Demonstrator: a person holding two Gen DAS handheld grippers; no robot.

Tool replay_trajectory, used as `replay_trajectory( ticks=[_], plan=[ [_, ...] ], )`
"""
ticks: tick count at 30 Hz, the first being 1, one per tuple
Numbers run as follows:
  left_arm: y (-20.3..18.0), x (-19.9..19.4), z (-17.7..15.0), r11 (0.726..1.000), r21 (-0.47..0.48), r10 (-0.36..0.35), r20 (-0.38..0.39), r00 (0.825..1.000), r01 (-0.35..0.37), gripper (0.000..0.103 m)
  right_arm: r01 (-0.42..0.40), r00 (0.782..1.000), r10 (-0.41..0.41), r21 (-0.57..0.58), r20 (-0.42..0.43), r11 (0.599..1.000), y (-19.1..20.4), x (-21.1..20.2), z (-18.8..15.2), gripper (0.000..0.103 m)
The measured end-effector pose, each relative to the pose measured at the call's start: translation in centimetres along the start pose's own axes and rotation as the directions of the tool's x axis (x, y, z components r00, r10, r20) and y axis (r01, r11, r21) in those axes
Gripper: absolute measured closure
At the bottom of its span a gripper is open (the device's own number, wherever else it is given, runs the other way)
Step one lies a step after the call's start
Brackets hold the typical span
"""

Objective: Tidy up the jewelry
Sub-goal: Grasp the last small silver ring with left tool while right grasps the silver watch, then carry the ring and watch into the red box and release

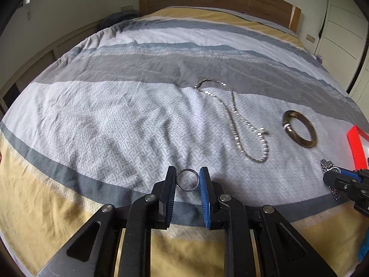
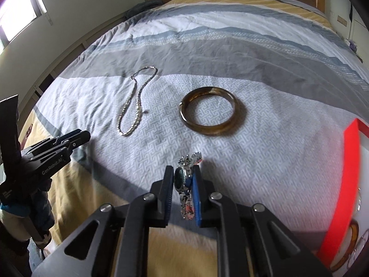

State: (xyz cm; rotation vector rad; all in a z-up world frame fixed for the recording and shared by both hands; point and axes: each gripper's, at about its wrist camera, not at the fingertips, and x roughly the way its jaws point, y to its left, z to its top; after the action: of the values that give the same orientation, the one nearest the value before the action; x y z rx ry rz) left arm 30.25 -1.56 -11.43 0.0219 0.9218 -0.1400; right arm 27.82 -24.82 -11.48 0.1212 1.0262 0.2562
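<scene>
Left tongs (image 1: 188, 180) clamp a ring (image 1: 188, 181), right tongs (image 2: 183, 180) a watch (image 2: 184, 180); necklace (image 2: 133, 101) and bangle (image 2: 208, 112) wait on the bed (image 2: 265, 69) (red box (image 2: 343, 184) nearby)

Silver ring (image 1: 188, 180), watch (image 2: 182, 180), necklace (image 2: 136, 101), amber bangle (image 2: 208, 110)

Shiny metal ring (image 1: 187, 181), woven cloth bedspread (image 1: 115, 120)

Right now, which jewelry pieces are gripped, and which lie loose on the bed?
Gripped: the silver ring in the left gripper, the watch in the right gripper. Loose: the necklace and the brown bangle.
</scene>
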Motion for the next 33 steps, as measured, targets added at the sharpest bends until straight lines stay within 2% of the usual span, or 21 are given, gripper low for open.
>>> replay_trajectory(
  ticks=[6,10,14,20,24,27,29,33],
  plan=[
    [-3.1,-3.1,0.5,0.998,0.042,-0.041,0.033,0.999,0.04,0.083,-0.004,0.999,0.003,0.019,0.051,1.0,-0.7,-3.9,-0.9,0.089],
    [-6.6,-4.9,1.0,0.992,0.086,-0.092,0.05,0.995,0.087,0.083,0.009,0.995,-0.012,0.036,0.101,0.999,-2.3,-7.3,-1.4,0.089],
    [-12.0,-6.2,1.5,0.977,0.144,-0.167,0.056,0.984,0.157,0.083,0.044,0.987,-0.055,0.073,0.149,0.996,-5.7,-11.0,-1.9,0.089],
    [-22.6,-6.9,2.4,0.924,0.242,-0.311,0.026,0.95,0.296,0.083,0.137,0.973,-0.16,0.148,0.163,0.98,-13.4,-15.2,-3.7,0.089],
    [-29.6,-6.0,2.8,0.886,0.299,-0.369,-0.009,0.93,0.354,0.083,0.179,0.966,-0.212,0.206,0.151,0.962,-19.0,-16.2,-4.2,0.089],
    [-34.2,-4.3,3.0,0.866,0.336,-0.38,-0.043,0.924,0.371,0.083,0.2,0.961,-0.238,0.237,0.14,0.951,-22.7,-15.9,-3.9,0.089],
    [-36.4,-2.9,2.9,0.863,0.344,-0.369,-0.068,0.927,0.369,0.083,0.206,0.96,-0.244,0.248,0.134,0.946,-24.5,-15.2,-3.6,0.089],
    [-39.3,-0.2,2.3,0.872,0.365,-0.311,-0.101,0.945,0.326,0.083,0.213,0.96,-0.252,0.275,0.118,0.938,-27.6,-13.8,-3.3,0.089]
  ],
)
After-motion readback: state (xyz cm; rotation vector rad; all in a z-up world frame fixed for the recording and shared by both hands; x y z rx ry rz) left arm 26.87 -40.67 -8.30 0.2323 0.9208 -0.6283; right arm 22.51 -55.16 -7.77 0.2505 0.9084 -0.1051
